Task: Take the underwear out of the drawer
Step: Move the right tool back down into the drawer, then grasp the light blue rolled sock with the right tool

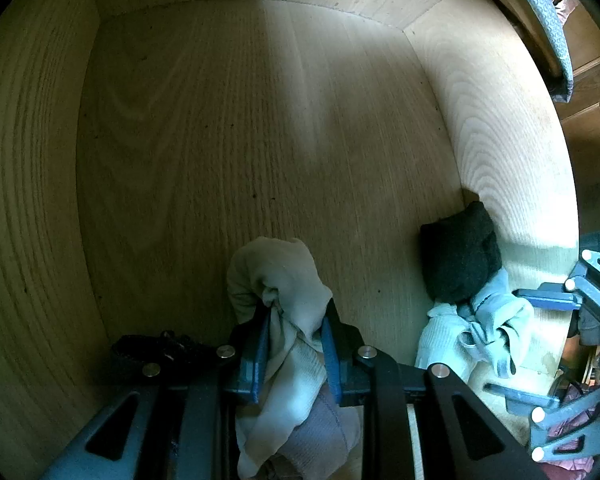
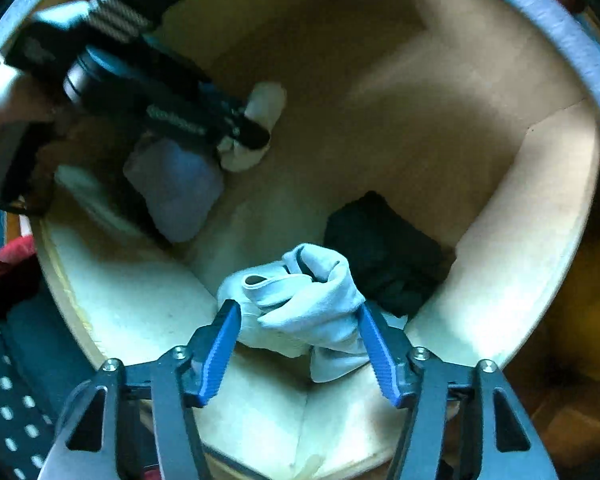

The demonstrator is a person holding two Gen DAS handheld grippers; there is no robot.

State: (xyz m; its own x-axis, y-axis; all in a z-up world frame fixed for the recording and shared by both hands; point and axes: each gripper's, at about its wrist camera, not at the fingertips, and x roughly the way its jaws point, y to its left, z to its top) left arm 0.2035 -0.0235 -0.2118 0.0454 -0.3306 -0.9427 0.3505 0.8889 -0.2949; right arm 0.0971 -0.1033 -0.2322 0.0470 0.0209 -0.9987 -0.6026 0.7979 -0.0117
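Observation:
I am looking into a pale wooden drawer (image 1: pixel 500 140). My left gripper (image 1: pixel 296 312) is shut on a cream-beige piece of underwear (image 1: pixel 284 272), whose cloth bunches above the blue pads and hangs down between them. The right wrist view shows this gripper (image 2: pixel 254 136) with the cream cloth (image 2: pixel 264 104) at its tip. My right gripper (image 2: pixel 296 314) is open, with its blue fingers standing on either side of a crumpled pale-blue garment (image 2: pixel 316 304) in the drawer's near corner. In the left wrist view that garment (image 1: pixel 484 328) lies beside the right gripper (image 1: pixel 528 348).
A dark folded garment (image 2: pixel 380 248) lies against the side wall (image 2: pixel 540 200), right behind the pale-blue one. A lilac folded cloth (image 2: pixel 176 188) lies under the left gripper. A black strap-like item (image 1: pixel 152 352) lies at the near left. Most of the drawer floor (image 1: pixel 240 120) is bare wood.

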